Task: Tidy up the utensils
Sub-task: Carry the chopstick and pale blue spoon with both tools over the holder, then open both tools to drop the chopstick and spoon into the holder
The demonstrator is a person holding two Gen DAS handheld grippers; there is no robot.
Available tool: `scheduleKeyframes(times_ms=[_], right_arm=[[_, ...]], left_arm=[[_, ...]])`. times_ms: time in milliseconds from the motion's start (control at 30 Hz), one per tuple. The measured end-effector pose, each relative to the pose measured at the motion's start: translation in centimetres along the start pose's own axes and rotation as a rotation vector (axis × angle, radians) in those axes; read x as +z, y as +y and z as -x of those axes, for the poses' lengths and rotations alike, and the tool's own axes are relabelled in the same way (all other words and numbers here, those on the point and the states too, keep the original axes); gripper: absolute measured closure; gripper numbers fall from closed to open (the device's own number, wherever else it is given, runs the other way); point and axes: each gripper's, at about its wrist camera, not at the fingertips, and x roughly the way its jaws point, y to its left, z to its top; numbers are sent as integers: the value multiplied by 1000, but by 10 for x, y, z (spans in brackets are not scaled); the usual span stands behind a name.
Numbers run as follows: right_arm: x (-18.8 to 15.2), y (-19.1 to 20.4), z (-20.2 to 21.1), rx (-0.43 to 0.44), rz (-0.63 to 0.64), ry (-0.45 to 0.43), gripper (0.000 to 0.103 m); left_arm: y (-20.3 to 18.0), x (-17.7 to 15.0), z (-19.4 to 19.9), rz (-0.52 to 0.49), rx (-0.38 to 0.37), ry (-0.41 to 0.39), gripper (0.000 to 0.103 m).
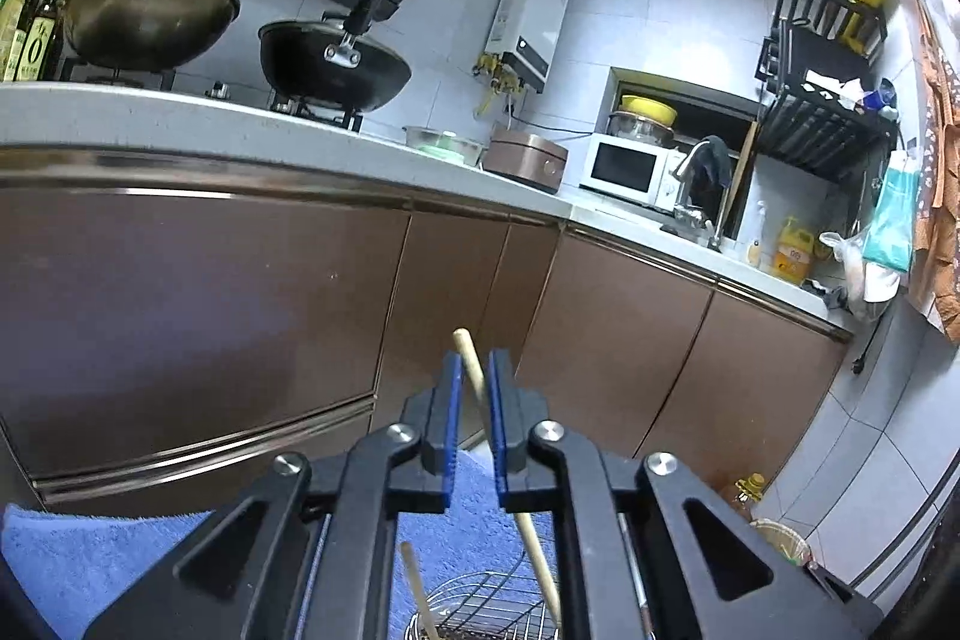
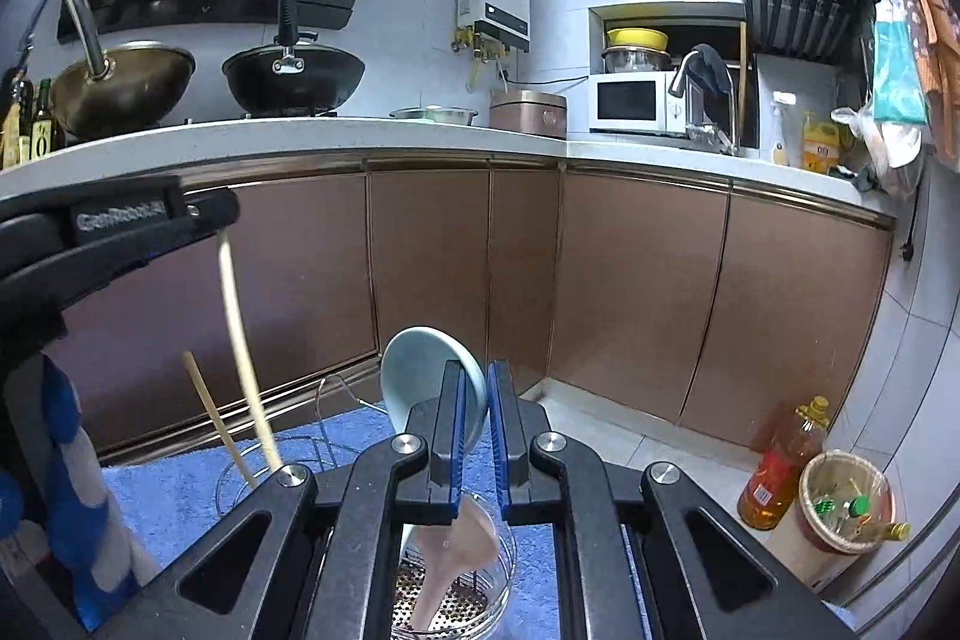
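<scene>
My left gripper (image 1: 474, 370) is shut on a pale wooden chopstick (image 1: 474, 376) whose lower end points down into a wire utensil basket (image 1: 480, 598) on a blue towel (image 1: 90, 550). A second chopstick (image 1: 417, 586) stands in that basket. In the right wrist view the left gripper (image 2: 204, 214) holds the chopstick (image 2: 240, 328) at upper left, beside the other chopstick (image 2: 216, 424). My right gripper (image 2: 474, 388) is shut on the rim of a light blue spoon (image 2: 420, 370), above a glass holder (image 2: 480, 580) with a pinkish spoon (image 2: 456, 550) in it.
Brown cabinet doors (image 2: 600, 280) run under a white counter (image 2: 360, 130) with two woks (image 2: 294, 76), a rice cooker (image 2: 528, 112) and a microwave (image 2: 630, 103). An oil bottle (image 2: 780, 466) and a bin (image 2: 840, 508) stand on the floor at right.
</scene>
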Motion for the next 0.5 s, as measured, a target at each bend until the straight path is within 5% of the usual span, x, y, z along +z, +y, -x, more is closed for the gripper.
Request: scheduleKeyframes(times_ms=[500], right_arm=[[-9, -6, -3, 9, -14, 24, 94]], left_arm=[[-7, 17, 16, -22, 24, -95, 97]])
